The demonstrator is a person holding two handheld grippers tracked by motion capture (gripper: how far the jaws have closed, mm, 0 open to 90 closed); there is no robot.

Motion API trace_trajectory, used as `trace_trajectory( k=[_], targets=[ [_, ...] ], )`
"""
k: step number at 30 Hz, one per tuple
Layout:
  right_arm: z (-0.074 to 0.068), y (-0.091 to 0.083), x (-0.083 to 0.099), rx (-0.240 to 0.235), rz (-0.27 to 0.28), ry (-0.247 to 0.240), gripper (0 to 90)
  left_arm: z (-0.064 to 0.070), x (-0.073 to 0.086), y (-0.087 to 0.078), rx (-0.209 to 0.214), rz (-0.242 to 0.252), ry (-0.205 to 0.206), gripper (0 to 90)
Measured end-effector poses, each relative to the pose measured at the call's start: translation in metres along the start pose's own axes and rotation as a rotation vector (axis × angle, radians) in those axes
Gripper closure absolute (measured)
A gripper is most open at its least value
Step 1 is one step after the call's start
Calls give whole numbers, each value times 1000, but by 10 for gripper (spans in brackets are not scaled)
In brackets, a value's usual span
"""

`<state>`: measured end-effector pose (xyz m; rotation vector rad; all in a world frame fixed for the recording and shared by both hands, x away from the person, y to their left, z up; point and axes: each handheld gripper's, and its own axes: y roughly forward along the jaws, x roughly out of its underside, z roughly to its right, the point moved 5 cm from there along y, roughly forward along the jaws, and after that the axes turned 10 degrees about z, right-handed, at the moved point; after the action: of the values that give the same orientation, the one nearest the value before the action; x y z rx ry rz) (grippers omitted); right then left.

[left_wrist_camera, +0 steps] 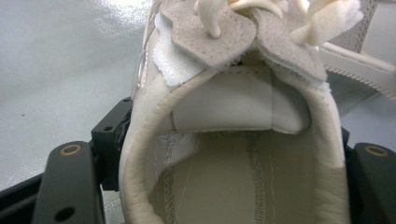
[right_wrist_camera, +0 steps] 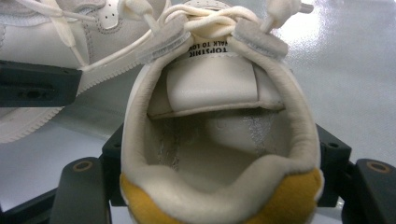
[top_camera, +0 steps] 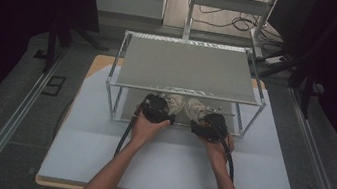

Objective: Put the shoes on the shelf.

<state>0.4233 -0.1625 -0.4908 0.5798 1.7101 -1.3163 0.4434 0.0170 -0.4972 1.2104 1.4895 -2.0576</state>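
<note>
Step in hand: by the look of it, a pair of shoes is being set on, or drawn from, the lower shelf of the rack (top_camera: 119, 62), one shoe per gripper.
Left gripper (top_camera: 156, 109): its jaws stand on either side of the left shoe (left_wrist_camera: 233, 154) at the heel end and look clamped on the collar.
Right gripper (top_camera: 211, 126): likewise closed on the right shoe (right_wrist_camera: 219, 140) at the heel, jaws pressing both sides.
Doing it well: I would keep both shoes level and low so tongue and laces clear the top shelf (top_camera: 188, 69), move the two hands together, and hold the heels square so the toes do not swing into each other or into the rack's posts.
Risk: the padded collar is soft; a shoe could pivot or slip if tilted.
Where: both shoes sit side by side at the front edge of the lower shelf, toes pointing inward under the top shelf.
Look: cream leather, grey suede eyelet tabs, thick off-white laces (right_wrist_camera: 210, 21), pale lining; the right shoe shows a yellow heel patch (right_wrist_camera: 285, 196) and a printed tongue label.
Table (top_camera: 171, 165): pale mat.
</note>
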Motion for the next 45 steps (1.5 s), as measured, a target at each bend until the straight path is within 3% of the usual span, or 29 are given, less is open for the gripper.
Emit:
trace_trajectory(
  k=[1, 2, 4, 6, 7, 9, 12, 13, 14, 18, 20, 22, 23, 24, 25, 26, 29, 30, 31, 33, 34, 35, 36, 38, 39, 45],
  targets=[
    [0, 1, 0, 2, -3, 0, 295, -1, 0, 1, 0, -3, 17, 273],
    [1, 2, 1, 4, -3, -4, 294, -7, -2, 3, 19, -5, 97, 273],
    [2, 5, 2, 3, -7, -1, 294, -8, -1, 5, 19, -14, 120, 273],
    [2, 6, 3, 6, -12, -1, 294, -6, 0, 8, 15, -6, 80, 272],
    [2, 7, 3, 7, -14, 1, 294, -7, 0, 9, 26, -12, 104, 272],
    [3, 9, 4, 9, -17, 0, 292, -7, 0, 11, 23, -13, 104, 271],
    [3, 11, 5, 12, -23, 0, 291, -4, 3, 14, 25, -19, 73, 270],
    [3, 12, 5, 8, -25, 3, 290, 5, 6, 15, 5, -22, -59, 269],
    [3, 12, 6, 9, -30, 0, 289, 4, 7, 16, 5, -28, -42, 268],
    [4, 15, 9, 6, -45, 2, 280, 4, 7, 15, -11, -16, -47, 262],
    [3, 15, 9, 7, -49, 3, 275, 4, 7, 15, 17, -16, -54, 254],
    [3, 15, 10, 4, -55, 1, 257, 2, 8, 12, 15, -17, -40, 243],
    [3, 14, 10, 2, -44, 2, 250, -2, 7, 9, 0, -3, 0, 227],
    [4, 11, 7, 12, -24, 11, 242, -9, 4, 8, 20, 3, 94, 223],
    [4, 9, 6, 10, -12, 15, 239, -7, 5, 6, 13, 12, 54, 219],
    [4, 6, 3, 5, 2, 22, 242, -1, 6, 3, 9, 19, -19, 218],
    [4, -5, -1, -10, 25, 28, 252, -1, 6, -9, 32, 58, -40, 218],
    [5, -9, -2, -18, 37, 30, 262, -5, 5, -14, 51, 65, 12, 219],
    [6, -14, -2, -24, 49, 32, 270, -9, 5, -18, 34, 76, 34, 220],
    [7, -24, -2, -37, 74, 36, 292, -12, 7, -26, 74, 96, 61, 232],
    [8, -28, -2, -43, 84, 41, 303, -7, 10, -32, 76, 90, 1, 247],
    [10, -34, -1, -54, 102, 44, 324, -11, 11, -37, 80, 98, 54, 281],
    [11, -40, 0, -57, 117, 52, 358, -12, 12, -43, 87, 119, 58, 305],
    [15, -49, 2, -72, 141, 63, 399, -12, 13, -53, 103, 152, 34, 334],
    [18, -54, 4, -75, 153, 68, 423, -9, 14, -58, 104, 166, -15, 348],
    [34, -72, 12, -75, 183, 80, 554, -15, 20, -78, 122, 194, -27, 512]
  ],
)
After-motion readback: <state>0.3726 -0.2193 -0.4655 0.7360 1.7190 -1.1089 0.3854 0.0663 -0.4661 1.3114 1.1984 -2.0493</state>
